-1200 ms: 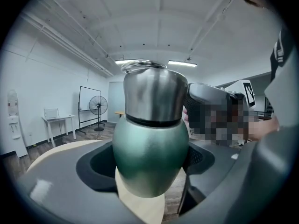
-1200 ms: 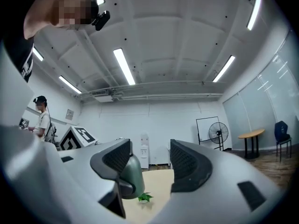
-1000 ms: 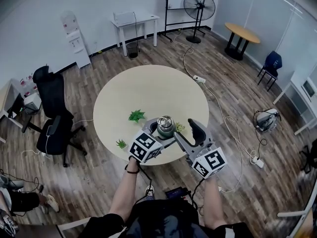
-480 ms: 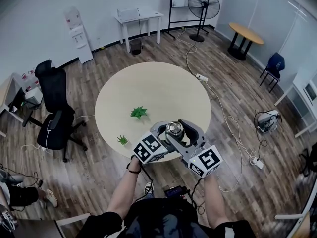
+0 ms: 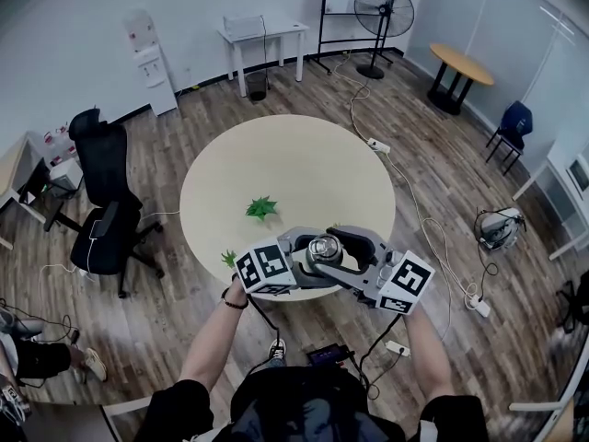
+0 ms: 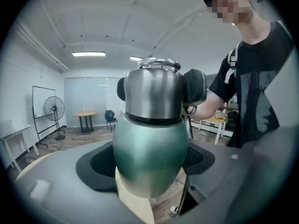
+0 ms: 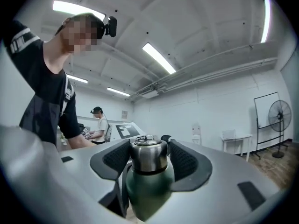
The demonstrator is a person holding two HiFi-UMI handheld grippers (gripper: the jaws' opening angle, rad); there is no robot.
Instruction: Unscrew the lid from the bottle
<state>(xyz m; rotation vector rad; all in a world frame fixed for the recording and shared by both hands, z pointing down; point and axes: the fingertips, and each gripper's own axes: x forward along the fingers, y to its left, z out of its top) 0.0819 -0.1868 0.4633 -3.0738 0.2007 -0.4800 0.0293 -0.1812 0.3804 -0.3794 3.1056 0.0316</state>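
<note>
The bottle (image 6: 150, 148) has a rounded matte green body and a brushed steel lid (image 7: 148, 155) topped by a wire loop, still seated on its neck. It stands upright at the near edge of the round table (image 5: 285, 155). The left gripper (image 5: 309, 252) clamps the green body; the right gripper (image 5: 342, 254) has its pads closed against the lid's sides. The contents are hidden. The bottle's base is cut off, so I cannot tell whether it rests on the table.

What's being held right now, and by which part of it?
The bottle: the jaws of the left gripper clamp its green body, and those of the right gripper grip its steel lid.
</note>
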